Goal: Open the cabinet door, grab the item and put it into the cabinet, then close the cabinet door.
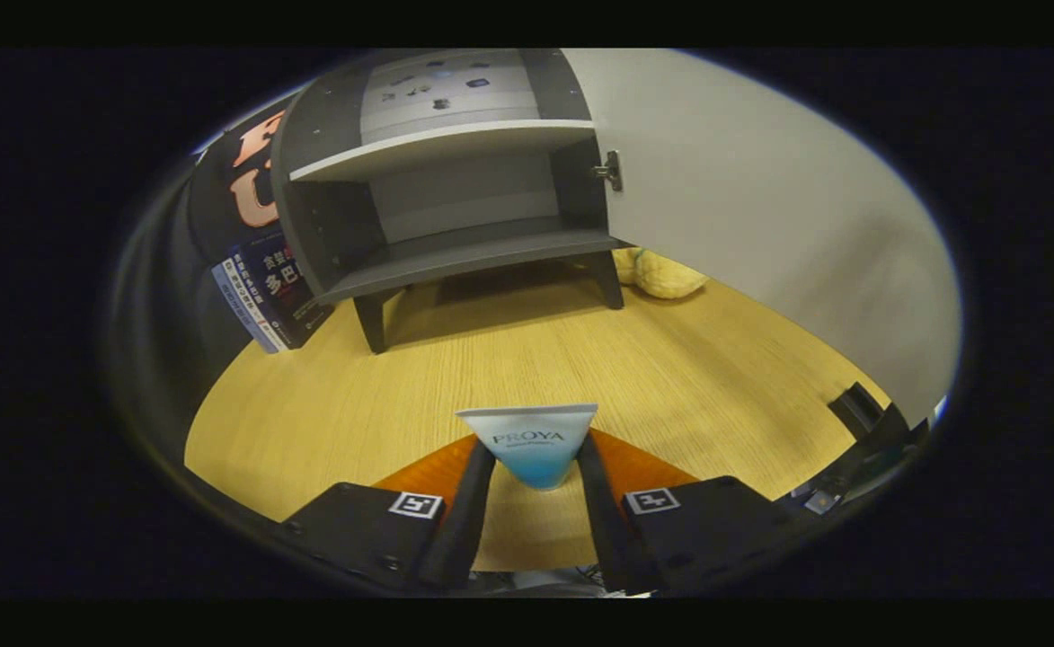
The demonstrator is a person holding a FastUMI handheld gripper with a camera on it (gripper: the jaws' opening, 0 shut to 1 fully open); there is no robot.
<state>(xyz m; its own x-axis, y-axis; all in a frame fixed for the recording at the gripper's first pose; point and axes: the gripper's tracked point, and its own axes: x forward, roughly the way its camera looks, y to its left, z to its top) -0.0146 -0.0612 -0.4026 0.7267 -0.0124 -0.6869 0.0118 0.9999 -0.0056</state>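
The gripper (535, 458) clamps the tube (531, 442) between both fingers at lower centre, with the open cabinet (455, 243) beyond, its door (760, 225) swung right.

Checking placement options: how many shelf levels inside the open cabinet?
2: an upper shelf and the bottom shelf, beyond the gripper, which is shut on the tube. Door swung open right.

Illumination was moderate and came from above: the counter (527, 359) was evenly lit, and the cabinet (455, 180) cast a soft shadow beneath its legs. The cabinet interior remained dim, while the open door (760, 225) showed a broad, graded shading. Fisheye distortion curved straight edges strongly, and sharpness fell off toward the periphery.
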